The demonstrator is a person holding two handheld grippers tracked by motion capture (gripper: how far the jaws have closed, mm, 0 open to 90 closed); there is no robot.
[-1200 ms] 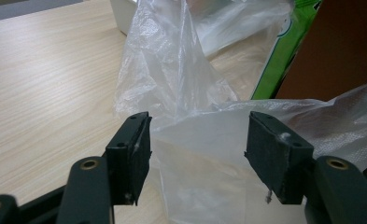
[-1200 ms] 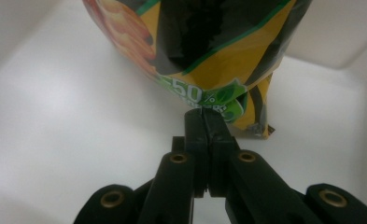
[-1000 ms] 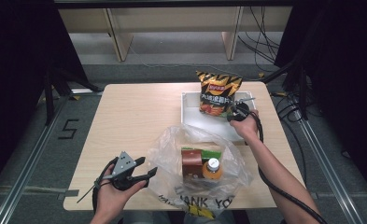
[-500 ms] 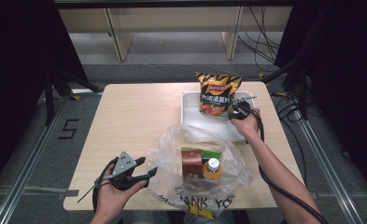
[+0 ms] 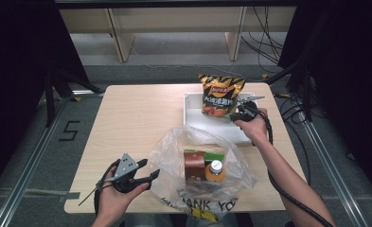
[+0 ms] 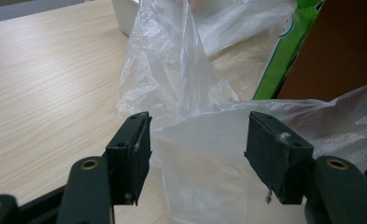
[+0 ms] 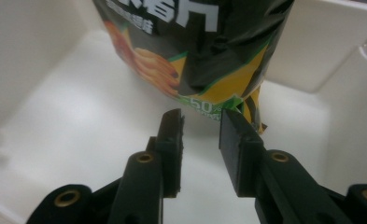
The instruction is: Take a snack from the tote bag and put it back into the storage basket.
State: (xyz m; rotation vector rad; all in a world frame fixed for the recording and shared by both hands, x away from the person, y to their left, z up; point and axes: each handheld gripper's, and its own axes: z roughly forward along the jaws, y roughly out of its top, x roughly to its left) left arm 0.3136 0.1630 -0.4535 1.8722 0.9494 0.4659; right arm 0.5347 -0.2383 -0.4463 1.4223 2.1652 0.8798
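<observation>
Right hand-held gripper (image 7: 200, 122) just opened off chip bag (image 5: 220, 96), jaws slightly spread, bag standing in white tray (image 5: 193, 118) just beyond its tips

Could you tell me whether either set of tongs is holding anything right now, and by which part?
Nothing is held. The right tongs have just been opening, clear of the chip bag. The left tongs stand open around the plastic bag.

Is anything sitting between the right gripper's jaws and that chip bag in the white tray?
Nothing visible. The right gripper has just been opening; its jaws stand apart right before the chip bag, nothing between them. The bag stands in the white tray.
</observation>
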